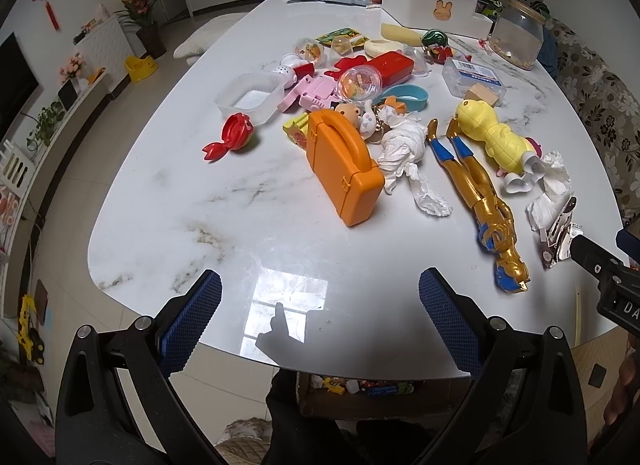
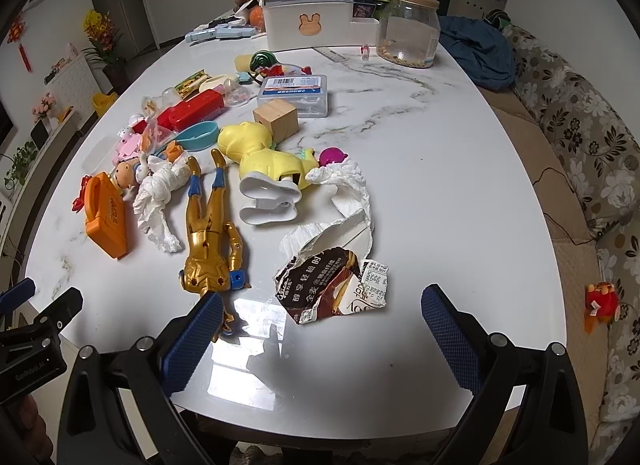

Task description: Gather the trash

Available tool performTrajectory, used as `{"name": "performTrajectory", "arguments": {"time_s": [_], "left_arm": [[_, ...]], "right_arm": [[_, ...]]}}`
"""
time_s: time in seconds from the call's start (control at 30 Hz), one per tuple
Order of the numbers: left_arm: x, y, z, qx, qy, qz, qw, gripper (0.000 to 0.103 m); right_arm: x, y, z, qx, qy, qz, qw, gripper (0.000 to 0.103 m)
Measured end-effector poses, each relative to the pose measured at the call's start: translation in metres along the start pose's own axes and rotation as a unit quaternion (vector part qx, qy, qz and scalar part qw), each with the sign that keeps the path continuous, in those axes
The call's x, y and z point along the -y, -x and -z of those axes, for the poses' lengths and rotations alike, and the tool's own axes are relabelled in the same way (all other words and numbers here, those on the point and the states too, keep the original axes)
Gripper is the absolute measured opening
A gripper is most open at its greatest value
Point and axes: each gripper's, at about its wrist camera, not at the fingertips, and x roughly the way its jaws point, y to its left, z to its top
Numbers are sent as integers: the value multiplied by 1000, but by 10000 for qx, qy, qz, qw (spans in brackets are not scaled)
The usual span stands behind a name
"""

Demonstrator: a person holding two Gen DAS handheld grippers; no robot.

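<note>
A torn brown snack wrapper [image 2: 334, 285] lies on the white marble table [image 2: 440, 169] just ahead of my right gripper [image 2: 320, 329], which is open and empty. A crumpled white tissue [image 2: 344, 201] lies right behind the wrapper. A second twisted tissue [image 2: 158, 195] lies left of the gold figure [image 2: 210, 241]. In the left wrist view my left gripper [image 1: 320, 309] is open and empty over the near table edge. The twisted tissue [image 1: 404, 153] lies ahead of it, and the wrapper [image 1: 558, 233] and the other tissue [image 1: 550, 193] lie at the far right.
Toys crowd the table: an orange case [image 1: 346, 169], a yellow dinosaur [image 1: 500, 137], a red fish [image 1: 230, 137], a clear tray [image 1: 250, 95]. A white box [image 2: 308, 23] and a jar [image 2: 408, 29] stand at the back. A sofa [image 2: 580, 137] runs along the right.
</note>
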Motion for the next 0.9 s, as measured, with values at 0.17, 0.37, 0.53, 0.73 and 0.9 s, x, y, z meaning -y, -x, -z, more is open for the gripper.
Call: {"name": "performTrajectory", "arguments": {"time_s": [0.17,0.37,0.53,0.73,0.9], "left_arm": [[-1,-1,-1,16,-59,-12,10000,96],[-2,-9,1,-95,-188,0,9998,96],[-8,-15,4,-204,-266,2,9994,96],[-23,-21,9,-311,-124,103,9994,96],[-24,-24,12,-306,-57,200,9993,96]], "right_arm": [[6,-7,-4,-18,-195,-48,9998,98],[8,-30,-9,-250,-429,-77,9987,98],[0,-51,-20,-248,-392,-162,9988,98],[6,-64,-11,-469,-435,-700,9955,11],[19,-41,-11,-331,-556,-1212,9905,3]]}}
